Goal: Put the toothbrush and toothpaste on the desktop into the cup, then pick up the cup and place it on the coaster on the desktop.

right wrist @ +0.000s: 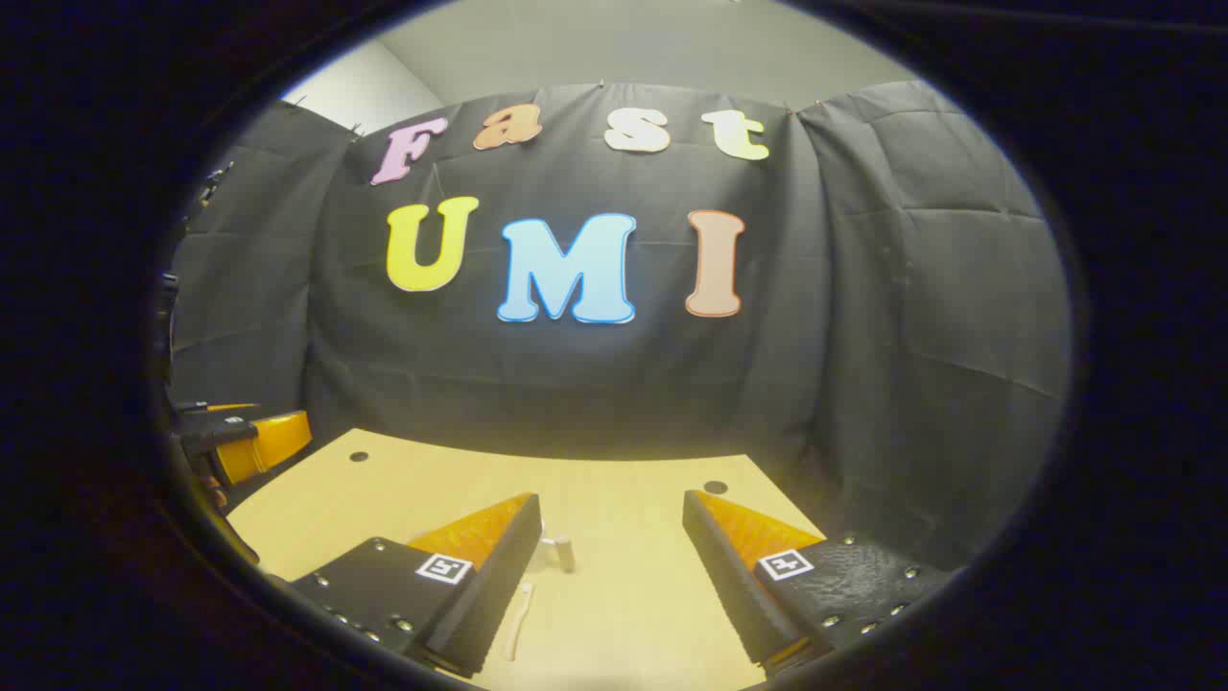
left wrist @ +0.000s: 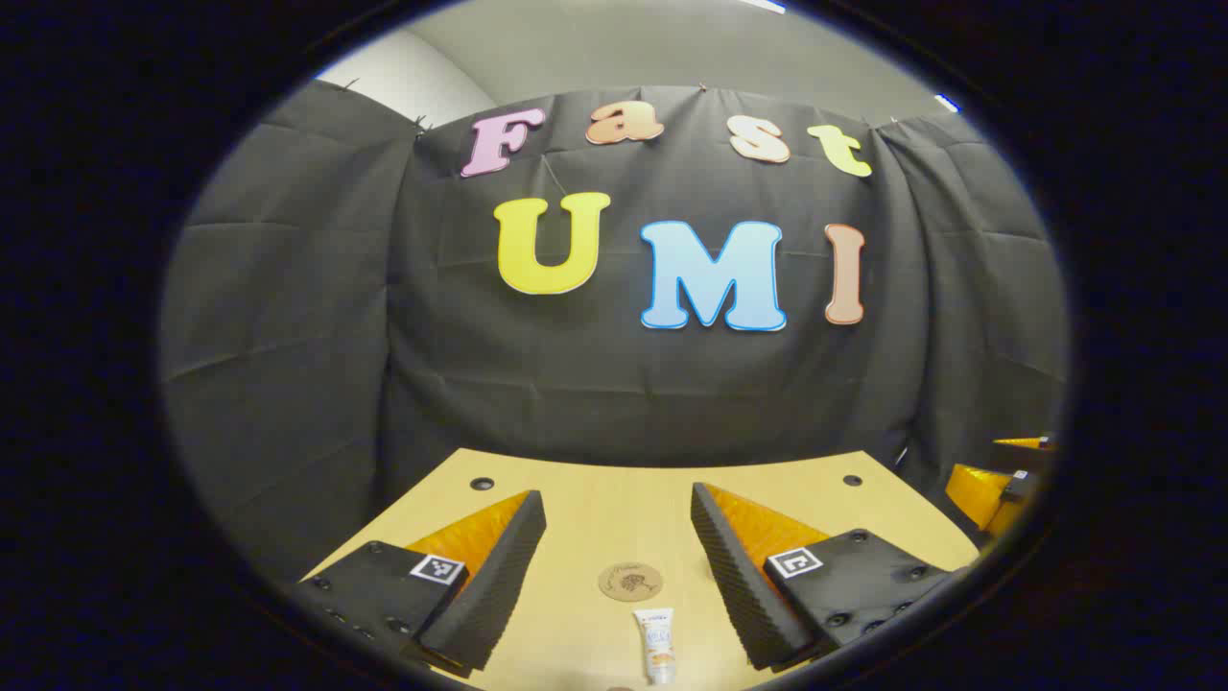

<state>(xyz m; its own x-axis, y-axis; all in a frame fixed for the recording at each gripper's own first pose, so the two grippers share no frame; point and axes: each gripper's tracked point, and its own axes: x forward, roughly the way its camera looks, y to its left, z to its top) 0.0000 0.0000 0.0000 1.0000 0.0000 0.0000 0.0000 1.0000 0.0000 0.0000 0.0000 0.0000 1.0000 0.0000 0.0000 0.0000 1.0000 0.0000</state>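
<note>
Toothpaste [left wrist: 656,645] lies on the pale wooden surface [left wrist: 614,499] nearest the lens in the left gripper view, between the spread fingers of the left claw [left wrist: 619,537], which is released and grasps nothing; the round coaster [left wrist: 630,581] sits just beyond the tube. Across in the right gripper view, the right claw [right wrist: 609,533] is likewise released, with the toothbrush [right wrist: 519,619] lying beside its left finger and a small cup [right wrist: 559,552] just past it. Black cloth walls the booth behind.
</note>
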